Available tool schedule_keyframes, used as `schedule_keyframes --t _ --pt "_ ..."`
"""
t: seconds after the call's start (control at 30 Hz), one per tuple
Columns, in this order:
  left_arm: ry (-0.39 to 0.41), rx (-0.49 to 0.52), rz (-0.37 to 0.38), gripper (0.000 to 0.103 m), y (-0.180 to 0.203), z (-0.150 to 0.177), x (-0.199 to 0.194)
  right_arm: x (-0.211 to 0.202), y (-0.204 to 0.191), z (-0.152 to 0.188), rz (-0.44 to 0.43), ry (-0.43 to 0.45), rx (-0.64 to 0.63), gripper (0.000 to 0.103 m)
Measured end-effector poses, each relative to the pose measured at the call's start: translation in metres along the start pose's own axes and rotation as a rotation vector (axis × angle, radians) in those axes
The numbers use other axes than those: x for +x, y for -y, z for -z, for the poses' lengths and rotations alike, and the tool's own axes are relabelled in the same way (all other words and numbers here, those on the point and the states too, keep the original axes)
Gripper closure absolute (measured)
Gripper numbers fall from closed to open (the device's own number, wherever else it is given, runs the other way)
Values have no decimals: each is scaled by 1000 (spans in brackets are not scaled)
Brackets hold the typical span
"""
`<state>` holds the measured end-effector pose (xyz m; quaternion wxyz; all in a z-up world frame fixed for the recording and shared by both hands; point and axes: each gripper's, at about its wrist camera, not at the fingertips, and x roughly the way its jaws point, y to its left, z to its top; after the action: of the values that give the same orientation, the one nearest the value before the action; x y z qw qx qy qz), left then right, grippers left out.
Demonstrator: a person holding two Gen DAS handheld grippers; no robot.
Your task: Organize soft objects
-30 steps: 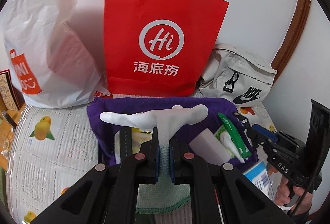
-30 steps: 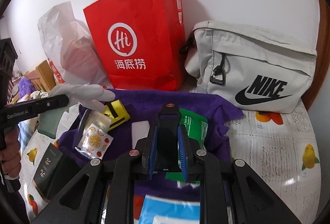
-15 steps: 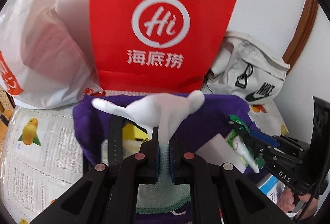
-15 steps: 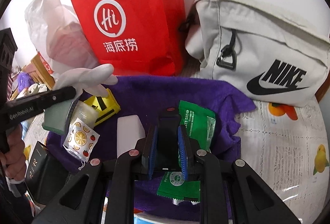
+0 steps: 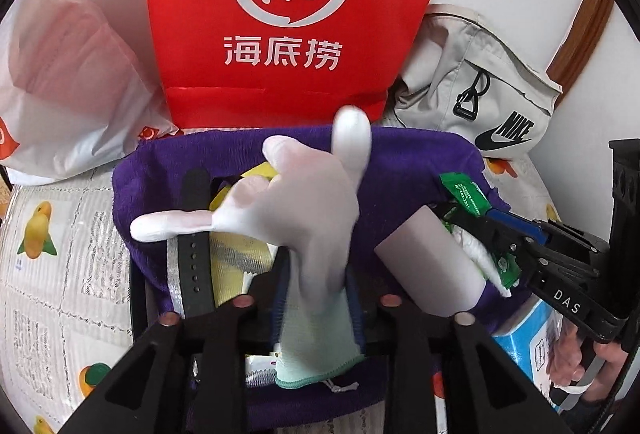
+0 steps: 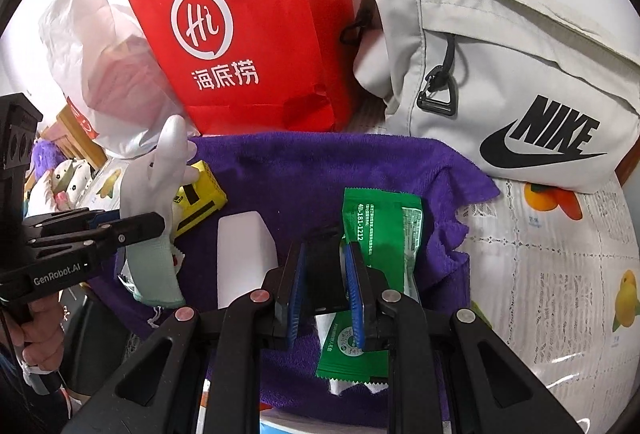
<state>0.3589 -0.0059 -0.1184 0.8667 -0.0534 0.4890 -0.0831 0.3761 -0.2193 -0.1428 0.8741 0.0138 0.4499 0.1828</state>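
White glove (image 5: pixel 316 218) now lower over purple-lined box (image 5: pixel 400 150)

I'm in a home: a fruit-printed lace tablecloth (image 6: pixel 560 234), red paper shopping bag (image 5: pixel 296 14), grey fabric sling bag (image 6: pixel 500 74), stuffed toys (image 6: pixel 64 178).

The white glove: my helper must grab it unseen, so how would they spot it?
Find the red paper bag against the wall; a purple towel lies before it. Over its left part, between the left gripper's opening jaws, is the white glove, the only thing with fingers and a mint-green cuff.
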Motion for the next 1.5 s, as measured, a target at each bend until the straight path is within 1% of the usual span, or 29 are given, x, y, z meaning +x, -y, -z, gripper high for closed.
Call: schedule_keyframes --t 0.03,0.07,0.1,0.13,0.2,0.27,0.43,0.5,0.67,0.77,0.87,0.93,1.0,1.07,1.13,1.17,1.2,1.37,1.43,1.5 --pt "5 1 3 70 0 0 -2 0 0 0 2 -1 0 82" --pt "10 1 2 66 0 0 -3 0 1 1 3 -2 1 81" --pt "11 1 0 60 -1 -1 -5 0 1 1 3 -2 2 80" --pt "11 1 -1 56 -1 -1 -6 -1 0 1 4 -2 2 79" --pt "13 0 -6 45 -2 -1 -9 -1 0 1 7 -1 0 69" --pt "10 0 -15 40 -3 -1 -10 -1 0 0 12 3 1 65" --pt "12 -9 -29 35 -8 1 -19 -4 -1 1 20 17 -5 63" --pt "20 -16 -30 33 -11 2 -24 -6 -3 3 23 22 -7 58" --pt "37 -29 -42 31 -16 5 -40 -19 -8 8 45 42 -11 54" --pt "52 -38 -39 31 -19 10 -53 -33 -11 10 53 64 -2 49" --pt "73 -32 -45 31 -17 16 -70 -53 -18 14 63 95 -3 46" --pt "82 -31 -55 31 -15 24 -84 -69 -26 19 72 113 -2 36" --pt "90 -33 -57 31 -14 31 -96 -84 -34 24 82 132 -6 23" --pt "100 -39 -56 31 -13 40 -112 -98 -42 30 97 142 -12 17" --pt "109 -45 -55 29 -11 50 -126 -116 -51 38 106 167 -12 17" --pt "109 -48 -52 23 -9 57 -133 -124 -54 44 109 176 -10 15" --pt "110 -47 -48 23 -8 62 -138 -133 -58 49 113 185 -7 12" --pt "130 -46 -26 22 1 92 -174 -174 -79 76 135 222 -8 7" --pt "141 -45 -17 19 4 104 -188 -192 -90 87 149 239 -14 5" --pt "152 -46 -19 12 7 116 -203 -206 -98 97 149 242 -13 5"
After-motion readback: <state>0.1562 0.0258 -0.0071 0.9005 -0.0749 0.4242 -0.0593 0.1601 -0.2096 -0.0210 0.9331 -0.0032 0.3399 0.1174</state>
